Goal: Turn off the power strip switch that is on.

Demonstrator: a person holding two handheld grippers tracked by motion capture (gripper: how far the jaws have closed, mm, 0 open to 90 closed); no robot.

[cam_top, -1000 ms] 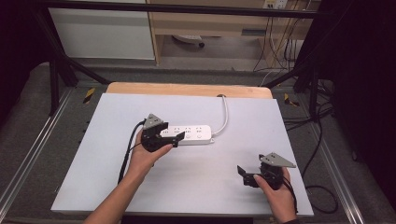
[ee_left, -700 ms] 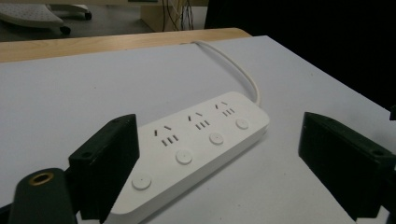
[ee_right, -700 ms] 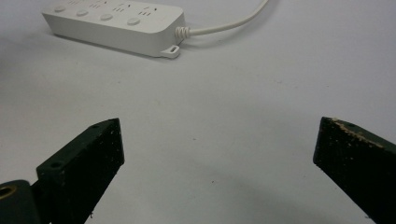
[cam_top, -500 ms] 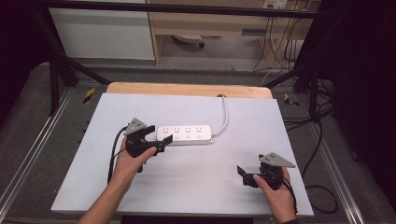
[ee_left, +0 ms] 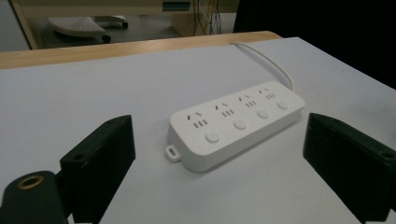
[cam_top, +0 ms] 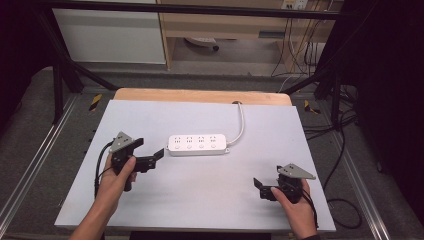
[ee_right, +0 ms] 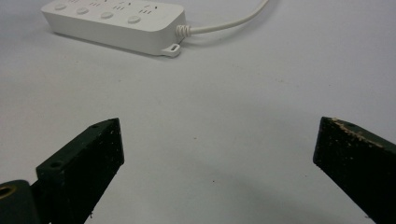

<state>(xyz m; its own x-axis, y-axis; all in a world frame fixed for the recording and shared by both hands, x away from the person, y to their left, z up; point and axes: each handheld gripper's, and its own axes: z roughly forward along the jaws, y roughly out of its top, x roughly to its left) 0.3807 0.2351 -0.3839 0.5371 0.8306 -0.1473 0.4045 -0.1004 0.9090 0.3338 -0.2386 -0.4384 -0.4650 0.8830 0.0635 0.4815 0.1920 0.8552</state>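
Observation:
A white power strip (cam_top: 199,144) with several sockets and round buttons lies flat mid-table, its cable (cam_top: 241,125) running off the far edge. My left gripper (cam_top: 150,149) hovers just left of the strip's left end, apart from it; its jaws have just been opening and stand open with nothing between them. In the left gripper view the power strip (ee_left: 238,128) lies ahead, beyond the wide-set left gripper (ee_left: 218,140). My right gripper (cam_top: 261,189) rests open near the front right of the table, well short of the power strip (ee_right: 114,21), and the right gripper (ee_right: 217,135) is empty.
The white tabletop (cam_top: 200,200) sits on a wooden board (cam_top: 200,95) that shows along the far edge. Black frame poles (cam_top: 60,75) and metal rails flank the table. Loose cables (cam_top: 345,150) lie on the floor at the right.
My left gripper has drawn leftward off the power strip's left end to a spot beside it. The right gripper and the strip have kept still.

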